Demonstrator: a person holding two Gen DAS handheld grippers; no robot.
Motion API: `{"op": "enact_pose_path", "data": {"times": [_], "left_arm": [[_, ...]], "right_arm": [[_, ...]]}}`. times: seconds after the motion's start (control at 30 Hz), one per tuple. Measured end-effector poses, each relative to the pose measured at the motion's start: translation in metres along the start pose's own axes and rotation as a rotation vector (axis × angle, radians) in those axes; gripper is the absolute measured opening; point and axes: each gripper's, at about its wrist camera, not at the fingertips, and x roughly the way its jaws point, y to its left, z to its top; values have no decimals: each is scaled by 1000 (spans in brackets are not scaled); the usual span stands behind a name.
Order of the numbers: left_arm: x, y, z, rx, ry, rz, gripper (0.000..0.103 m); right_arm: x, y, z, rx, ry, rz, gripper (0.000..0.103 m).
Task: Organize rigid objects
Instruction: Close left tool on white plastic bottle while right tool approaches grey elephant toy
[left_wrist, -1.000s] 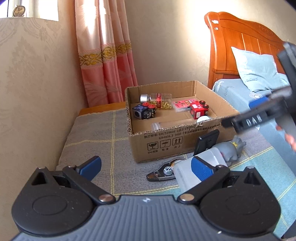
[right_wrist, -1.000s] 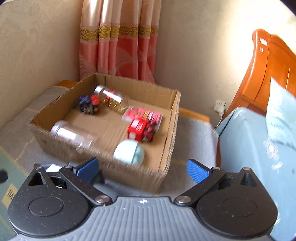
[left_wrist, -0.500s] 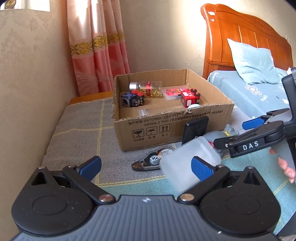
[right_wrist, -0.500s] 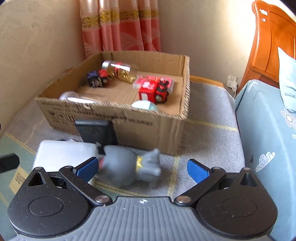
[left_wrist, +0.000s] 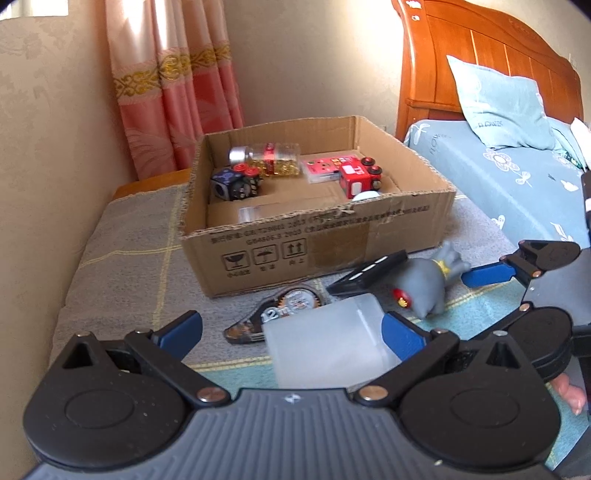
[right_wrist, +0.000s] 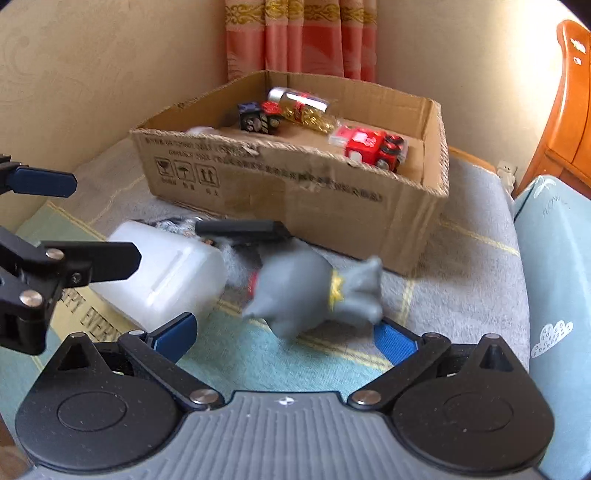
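An open cardboard box (left_wrist: 317, 243) (right_wrist: 295, 192) holds a bottle of gold pieces (left_wrist: 266, 157), a dark cube toy (left_wrist: 234, 182), a red toy vehicle (left_wrist: 356, 179) and a pink card. In front of it on the mat lie a translucent white container (left_wrist: 325, 343) (right_wrist: 166, 273), a grey toy figure (left_wrist: 428, 284) (right_wrist: 306, 291), a flat black item (left_wrist: 369, 273) and a tape dispenser (left_wrist: 280, 314). My left gripper (left_wrist: 291, 332) is open, with the container between its fingers. My right gripper (right_wrist: 284, 338) is open just short of the grey toy.
A bed with a blue floral sheet (left_wrist: 498, 177), a pillow (left_wrist: 506, 107) and a wooden headboard (left_wrist: 480, 48) lies to the right. A beige wall and pink curtain (left_wrist: 177, 96) stand behind the box. The left gripper's fingers (right_wrist: 103, 258) reach in over the container.
Both grippers have come down and closer to the items in front of the box; the right one left the space above the box. The black item, upright before, now lies tipped down.
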Motion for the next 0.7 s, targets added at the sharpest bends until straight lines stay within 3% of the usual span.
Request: {"op": "enact_pose_path", "data": {"times": [0.13,0.3,0.7], "left_arm": [[8,-9,3,14,12,-13,102],[20,-18,6,20,14,-27,102],[19,-9,-19,91,64,38,102]], "right_arm": [[5,-9,-12,13,29,-42,103],[-1,-13,-19,-5,14,-27,103],[-1,-13,-18,-16,24,-19,103]]}}
